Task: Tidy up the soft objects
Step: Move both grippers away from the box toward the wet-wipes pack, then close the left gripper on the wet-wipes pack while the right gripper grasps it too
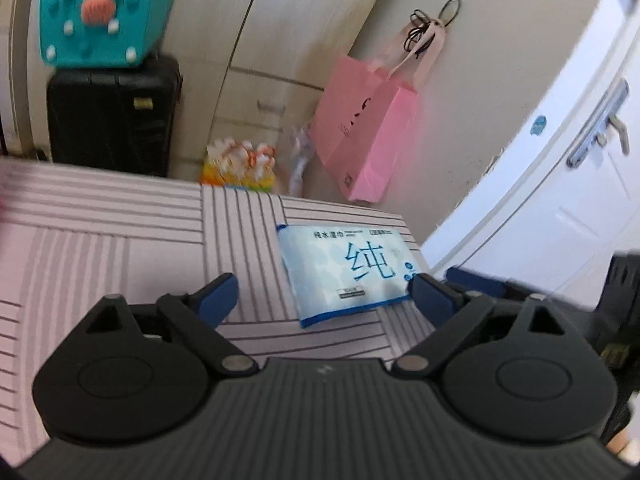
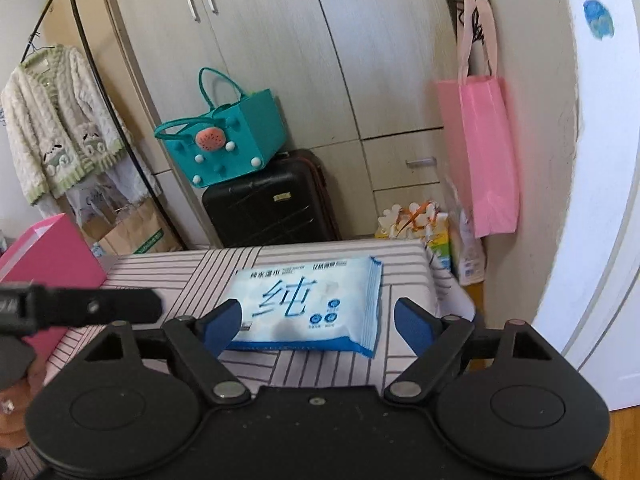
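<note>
A soft pack of wet wipes, white and blue with a large Chinese character, lies flat on the striped bed cover near its far right corner. It also shows in the right wrist view. My left gripper is open and empty, hovering just short of the pack. My right gripper is open, its blue fingers on either side of the pack's near edge, not closed on it. Part of the right gripper shows at the right of the left wrist view.
A pink box sits on the bed at the left. Beyond the bed stand a black suitcase with a teal felt bag on top, a wardrobe, a hanging pink bag and a white door.
</note>
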`<state>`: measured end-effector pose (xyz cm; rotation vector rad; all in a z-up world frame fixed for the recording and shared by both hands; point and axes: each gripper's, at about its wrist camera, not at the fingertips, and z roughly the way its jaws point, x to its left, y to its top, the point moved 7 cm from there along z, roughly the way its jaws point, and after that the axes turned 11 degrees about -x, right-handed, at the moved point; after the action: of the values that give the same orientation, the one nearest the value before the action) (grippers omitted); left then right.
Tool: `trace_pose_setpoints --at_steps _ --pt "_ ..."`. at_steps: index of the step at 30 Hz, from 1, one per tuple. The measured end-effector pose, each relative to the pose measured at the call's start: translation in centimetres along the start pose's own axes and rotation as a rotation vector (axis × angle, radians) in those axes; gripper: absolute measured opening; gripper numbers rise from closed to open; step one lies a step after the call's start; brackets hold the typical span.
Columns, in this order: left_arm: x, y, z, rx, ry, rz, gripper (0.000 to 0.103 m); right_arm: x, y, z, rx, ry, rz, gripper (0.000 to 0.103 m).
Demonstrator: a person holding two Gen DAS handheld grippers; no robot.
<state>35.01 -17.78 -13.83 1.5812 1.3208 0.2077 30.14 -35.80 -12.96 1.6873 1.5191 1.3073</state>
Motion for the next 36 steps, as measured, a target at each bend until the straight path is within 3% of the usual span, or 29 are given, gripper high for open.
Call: trace_pose_setpoints --at_steps 2,5,8,14,17,19,22,26,28,36 --pt "0.2 -0.2 0.9 0.031 -0.014 -0.039 0.074 -0.2 -0.1 0.4 -0.001 0.009 0.015 0.083" --pt "0.0 -0.3 2.2 0.04 0.012 -0.034 0.066 -0.4 -0.1 1.1 0.003 -0.002 0.019 0.081" --pt "0.1 -1.0 3.3 0.052 0.073 0.011 0.062 -0.6 -0.3 1.9 0.023 -0.007 0.025 0.081" --pt "-0.2 -1.3 3.2 0.032 0.077 0.058 0.061 -0.7 -1.1 2.1 0.009 -0.034 0.022 0.078" --pt "-0.1 -0.9 3.4 0.047 0.093 0.028 0.061 -0.6 -1.2 1.9 -0.004 -0.061 0.018 0.064" --pt "0.1 -0.6 3.7 0.049 0.089 -0.014 0.061 -0.9 -1.1 1.8 -0.004 -0.048 0.067 0.047" --pt "0.1 -0.6 4.1 0.061 0.033 -0.064 0.061 -0.9 -1.2 1.9 0.002 -0.031 0.102 0.036" --pt "0.3 -1.2 3.8 0.078 0.019 -0.143 0.036 -0.3 -1.4 1.7 -0.004 -0.039 0.1 0.034" --pt "0.3 -1.6 3.4 0.071 0.033 -0.13 0.025 -0.1 -1.4 1.5 -0.006 -0.05 0.094 0.033" --pt "-1.0 -2.0 0.8 0.018 0.045 -0.02 0.022 1.4 -1.8 -0.3 -0.013 -0.05 0.071 0.033"
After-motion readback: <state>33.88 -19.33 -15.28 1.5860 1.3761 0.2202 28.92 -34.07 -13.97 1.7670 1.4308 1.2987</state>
